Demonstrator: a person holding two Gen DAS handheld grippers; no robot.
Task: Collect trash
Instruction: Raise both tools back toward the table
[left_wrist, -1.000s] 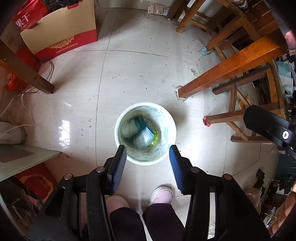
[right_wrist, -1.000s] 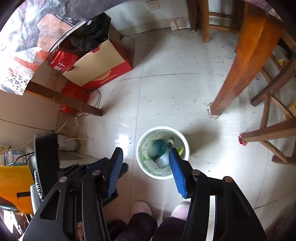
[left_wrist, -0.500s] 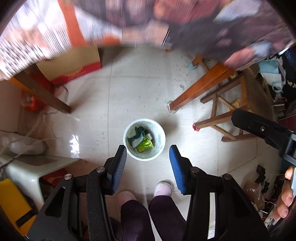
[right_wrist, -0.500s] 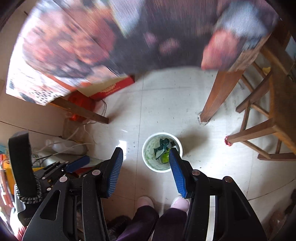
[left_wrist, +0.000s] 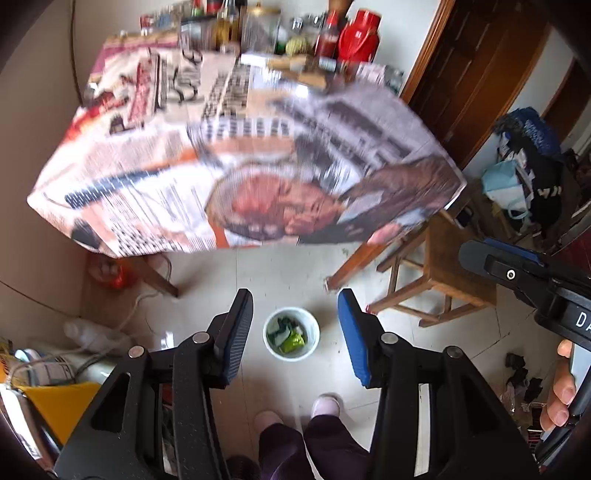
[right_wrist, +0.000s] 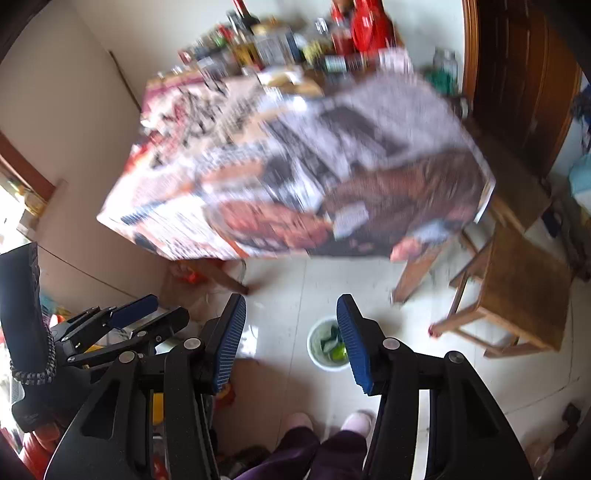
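Note:
A small white trash bin (left_wrist: 291, 338) stands on the tiled floor far below, with green and pale wrappers (left_wrist: 290, 338) in it. In the right wrist view the bin (right_wrist: 322, 347) is partly hidden behind the right finger. My left gripper (left_wrist: 295, 330) is open and empty, high above the bin. My right gripper (right_wrist: 290, 338) is open and empty, also high above the floor. The left gripper also shows in the right wrist view (right_wrist: 129, 314), and the right gripper in the left wrist view (left_wrist: 524, 273).
A table covered with printed newspaper (left_wrist: 236, 158) fills the upper middle, with bottles and a red flask (left_wrist: 356, 37) at its far end. A wooden stool (left_wrist: 443, 266) stands right of the bin. My feet (left_wrist: 325, 406) are below. A yellow box (left_wrist: 55, 402) sits at left.
Both grippers have risen well above the floor. The bin now looks much smaller and the tabletop has come into view. Both stay open and empty.

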